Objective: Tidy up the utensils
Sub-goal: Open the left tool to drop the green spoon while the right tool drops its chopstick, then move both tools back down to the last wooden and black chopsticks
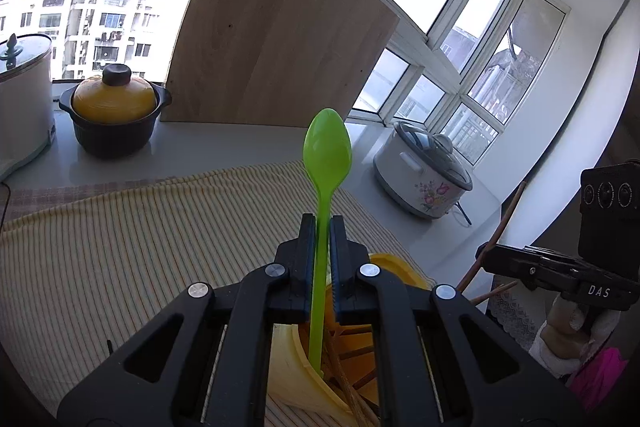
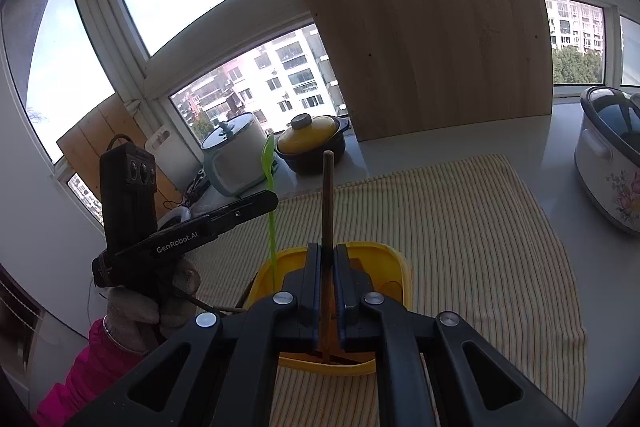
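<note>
My left gripper (image 1: 322, 227) looks like matt black plastic with shiny metal rivets, and the green spoon (image 1: 326, 163) it pinches is glossy, slightly translucent plastic. In my right gripper (image 2: 327, 259) the chopstick (image 2: 327, 203) reads as dark, dull wood. The yellow utensil holder (image 2: 394, 269) is smooth plastic; under it lies a ribbed, striped cloth (image 2: 480, 227). The leaning board (image 2: 432, 47) shows pale wood grain; the countertop (image 2: 580, 267) is smooth and lightly reflective.

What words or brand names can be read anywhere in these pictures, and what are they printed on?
"DAS": white letters on the side of the right gripper, seen from the left wrist camera; it may be only part of a longer word.
"GenRobot.AI": white letters on the side of the left gripper, seen from the right wrist camera.
The flowered rice cooker shows a floral pattern, no readable text.
</note>
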Action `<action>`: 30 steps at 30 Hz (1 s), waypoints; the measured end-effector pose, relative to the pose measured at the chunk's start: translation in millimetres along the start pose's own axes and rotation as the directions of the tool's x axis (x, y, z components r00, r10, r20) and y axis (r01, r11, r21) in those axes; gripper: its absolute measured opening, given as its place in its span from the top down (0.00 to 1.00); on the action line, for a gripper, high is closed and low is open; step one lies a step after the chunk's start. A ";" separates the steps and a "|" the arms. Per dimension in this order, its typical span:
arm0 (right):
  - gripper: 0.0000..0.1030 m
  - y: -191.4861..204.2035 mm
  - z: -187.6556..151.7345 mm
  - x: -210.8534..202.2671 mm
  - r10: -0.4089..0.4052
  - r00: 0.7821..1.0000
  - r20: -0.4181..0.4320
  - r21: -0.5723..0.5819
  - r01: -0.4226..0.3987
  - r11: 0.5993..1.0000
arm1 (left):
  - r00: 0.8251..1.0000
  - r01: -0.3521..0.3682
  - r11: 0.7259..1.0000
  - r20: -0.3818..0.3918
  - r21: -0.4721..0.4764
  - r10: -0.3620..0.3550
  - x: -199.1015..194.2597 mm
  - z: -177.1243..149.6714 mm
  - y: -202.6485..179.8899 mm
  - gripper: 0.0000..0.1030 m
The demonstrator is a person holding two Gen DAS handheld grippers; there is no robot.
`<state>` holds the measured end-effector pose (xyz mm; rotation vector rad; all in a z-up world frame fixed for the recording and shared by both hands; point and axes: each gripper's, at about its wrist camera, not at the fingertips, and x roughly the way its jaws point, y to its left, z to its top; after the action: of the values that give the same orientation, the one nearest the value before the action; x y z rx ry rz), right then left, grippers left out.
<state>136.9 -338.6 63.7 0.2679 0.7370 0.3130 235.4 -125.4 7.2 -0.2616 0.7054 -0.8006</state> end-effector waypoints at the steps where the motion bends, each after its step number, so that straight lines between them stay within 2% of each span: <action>1: 0.94 -0.1 -0.8 0.9 -0.002 1.000 -0.001 0.000 0.002 1.000 | 1.000 -0.002 1.000 -0.005 0.004 0.002 -1.7 -0.8 -1.0 0.96; 6: 0.84 -1.2 -5.6 2.6 -0.011 1.000 -0.007 0.002 0.011 1.000 | 1.000 -0.006 1.000 -0.006 -0.013 0.006 -9.9 -4.4 0.7 0.96; 14: 0.84 6.0 -11.6 -4.7 0.005 1.000 0.004 -0.005 -0.005 1.000 | 0.998 -0.045 0.998 0.031 -0.034 0.046 -40.8 -8.5 11.1 0.96; 22: 0.84 33.7 -21.3 -9.2 0.046 0.999 0.009 -0.049 -0.045 0.998 | 0.989 -0.141 0.989 0.039 -0.046 0.143 -78.3 -23.3 28.6 0.96; 30: 0.78 76.1 -38.0 -5.1 0.115 0.993 -0.014 -0.132 -0.116 0.984 | 0.968 -0.248 0.967 0.013 -0.063 0.250 -114.0 -50.1 55.3 0.96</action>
<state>93.0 -265.6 66.2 0.1842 0.7049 0.4713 177.9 -2.2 -1.5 -0.2311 0.7276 -0.5365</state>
